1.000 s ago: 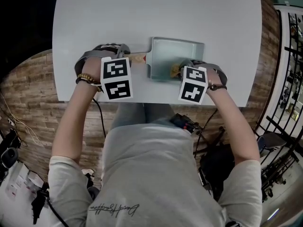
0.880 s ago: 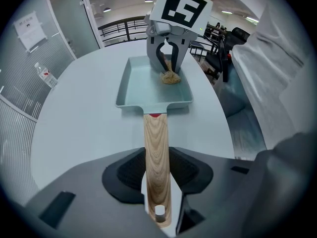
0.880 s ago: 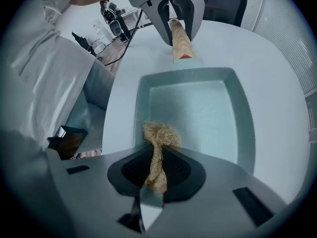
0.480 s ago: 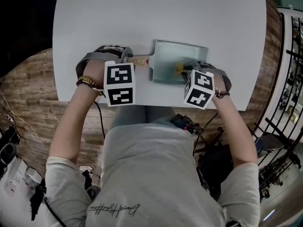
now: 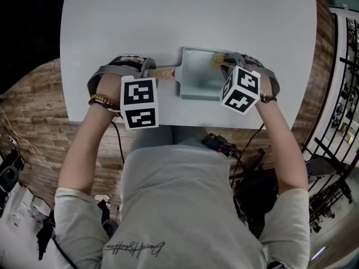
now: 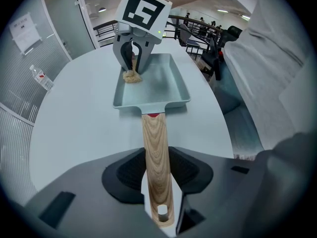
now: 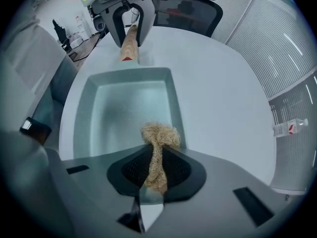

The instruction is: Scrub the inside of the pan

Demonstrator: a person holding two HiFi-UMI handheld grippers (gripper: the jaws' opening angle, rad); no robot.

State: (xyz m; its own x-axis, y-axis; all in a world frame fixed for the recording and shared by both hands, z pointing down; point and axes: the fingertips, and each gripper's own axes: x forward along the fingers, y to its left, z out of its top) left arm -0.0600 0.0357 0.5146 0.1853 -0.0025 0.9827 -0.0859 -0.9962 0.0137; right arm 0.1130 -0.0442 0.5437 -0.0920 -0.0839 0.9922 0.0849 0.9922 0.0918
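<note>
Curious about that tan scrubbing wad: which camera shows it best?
The right gripper view: the wad sits close, central, pinched in the right claw. The left gripper view shows it small and distant; the head view, just a sliver.

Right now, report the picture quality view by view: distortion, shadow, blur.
Head view: fisheye curves the table edge, black corner upper left, light even. Left gripper view: dark rounded corners, pan handle sharp, left claw body soft up close. Right gripper view: strong bulge, scrubber slightly soft in the right claw, pan floor faintly shaded.
</note>
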